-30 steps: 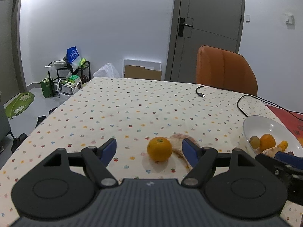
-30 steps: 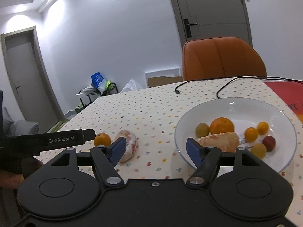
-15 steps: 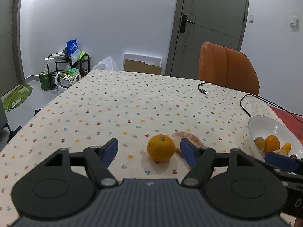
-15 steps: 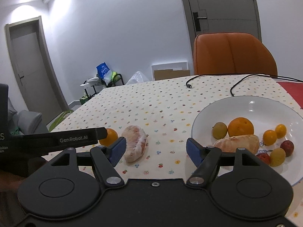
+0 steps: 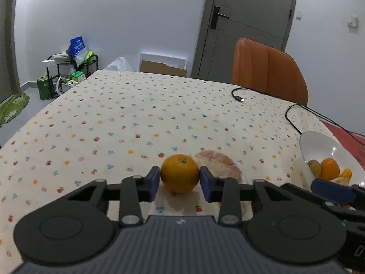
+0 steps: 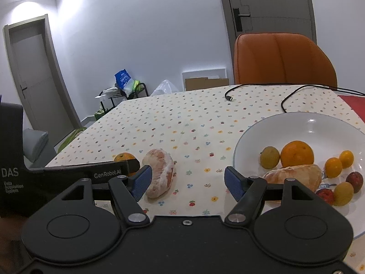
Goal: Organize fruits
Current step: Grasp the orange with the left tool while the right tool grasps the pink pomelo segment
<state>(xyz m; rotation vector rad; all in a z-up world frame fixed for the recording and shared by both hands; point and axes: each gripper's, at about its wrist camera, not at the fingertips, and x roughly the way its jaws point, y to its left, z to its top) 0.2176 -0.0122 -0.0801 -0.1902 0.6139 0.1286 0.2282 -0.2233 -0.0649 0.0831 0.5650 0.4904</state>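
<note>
Gripping the orange (image 5: 179,173), the left gripper (image 5: 179,183) readied a lift toward the bowl (image 6: 319,125); the right gripper (image 6: 187,180) stood open.

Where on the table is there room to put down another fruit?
The flowered tablecloth is bare from the round orange back to the black cable. A narrower bare strip lies between the peeled pomelo piece and the white bowl. The bowl's near side is crowded with fruit.
</note>
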